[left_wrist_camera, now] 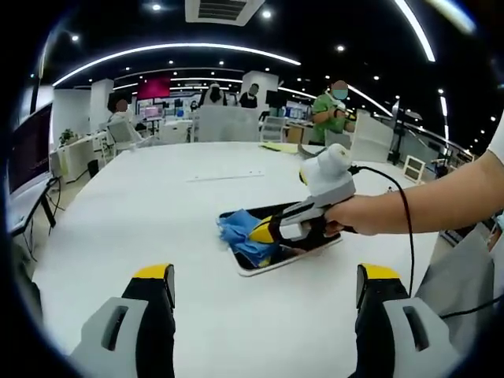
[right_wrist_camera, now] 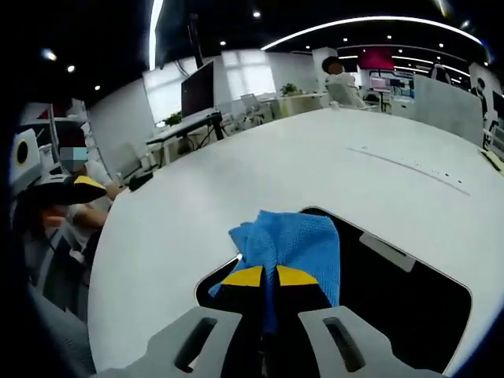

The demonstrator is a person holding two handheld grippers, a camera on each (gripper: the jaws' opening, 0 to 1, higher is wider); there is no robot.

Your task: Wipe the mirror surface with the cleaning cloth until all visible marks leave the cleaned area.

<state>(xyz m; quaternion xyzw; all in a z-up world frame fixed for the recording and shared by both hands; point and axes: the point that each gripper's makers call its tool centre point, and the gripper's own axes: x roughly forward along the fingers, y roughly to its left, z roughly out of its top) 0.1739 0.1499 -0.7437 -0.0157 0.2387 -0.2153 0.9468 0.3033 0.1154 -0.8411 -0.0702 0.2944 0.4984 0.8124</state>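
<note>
Mirror lay flat on the white table, long axis running left-right across the left gripper view, a bit tilted. Blue cleaning cloth sat bunched on the mirror's near-left end, dark glass stretching away to the right of it in the right gripper view. Right gripper was pinched tight on the cloth, directly over the mirror, so clearly the nearer tool. Left gripper hung back, jaws wide, holding nothing. No containers around.
</note>
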